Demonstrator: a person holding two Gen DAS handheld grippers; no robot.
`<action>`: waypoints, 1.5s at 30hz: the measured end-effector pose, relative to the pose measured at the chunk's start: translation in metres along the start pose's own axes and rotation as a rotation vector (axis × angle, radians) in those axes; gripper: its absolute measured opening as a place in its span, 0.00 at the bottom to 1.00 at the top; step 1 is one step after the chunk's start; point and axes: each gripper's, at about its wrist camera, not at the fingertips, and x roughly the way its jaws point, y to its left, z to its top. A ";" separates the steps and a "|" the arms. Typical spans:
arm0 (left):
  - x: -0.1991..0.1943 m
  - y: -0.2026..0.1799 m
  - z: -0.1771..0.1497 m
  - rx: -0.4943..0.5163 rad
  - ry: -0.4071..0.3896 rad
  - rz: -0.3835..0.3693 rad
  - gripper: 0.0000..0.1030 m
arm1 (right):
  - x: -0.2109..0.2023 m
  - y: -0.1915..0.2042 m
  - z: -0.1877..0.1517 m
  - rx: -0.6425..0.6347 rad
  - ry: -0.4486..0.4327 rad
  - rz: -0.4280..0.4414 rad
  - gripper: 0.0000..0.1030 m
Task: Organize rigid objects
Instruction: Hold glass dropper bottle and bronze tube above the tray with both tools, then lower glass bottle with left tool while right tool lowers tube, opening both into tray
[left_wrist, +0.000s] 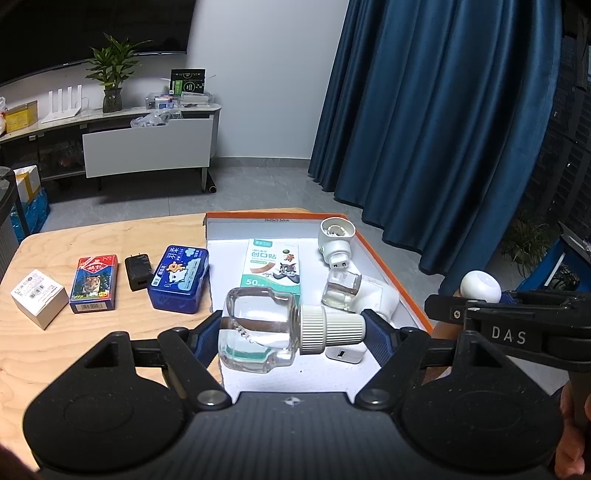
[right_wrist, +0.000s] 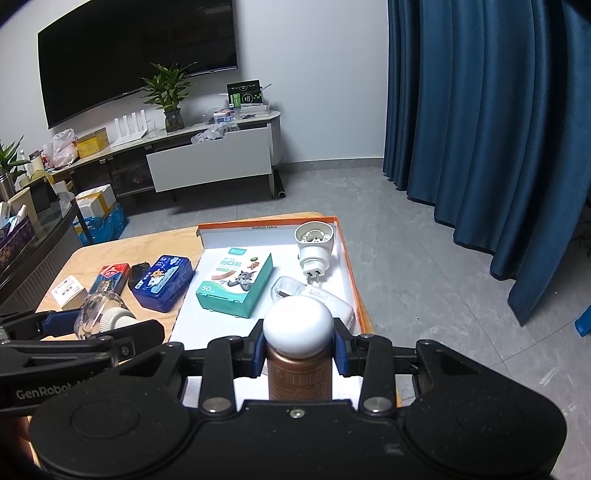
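Clear bottle (left_wrist: 258, 328) sits sideways in my left gripper (left_wrist: 291, 332), pinched end to end, white cap toward frame right, low centre over the orange-rimmed tray (left_wrist: 391, 266). Right gripper (right_wrist: 299, 350) clamps the brown bottle (right_wrist: 299, 373) upright, just beside, equally near the tray.
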 end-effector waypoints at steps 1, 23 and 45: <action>0.000 0.000 0.000 -0.002 0.001 -0.001 0.77 | 0.001 0.000 0.001 -0.001 0.002 -0.001 0.42; 0.022 0.003 -0.003 0.019 0.051 0.013 0.77 | 0.029 -0.004 0.025 -0.004 -0.063 -0.032 0.77; 0.035 0.011 -0.010 0.019 0.094 0.038 0.87 | 0.024 0.007 0.022 0.015 -0.057 -0.002 0.81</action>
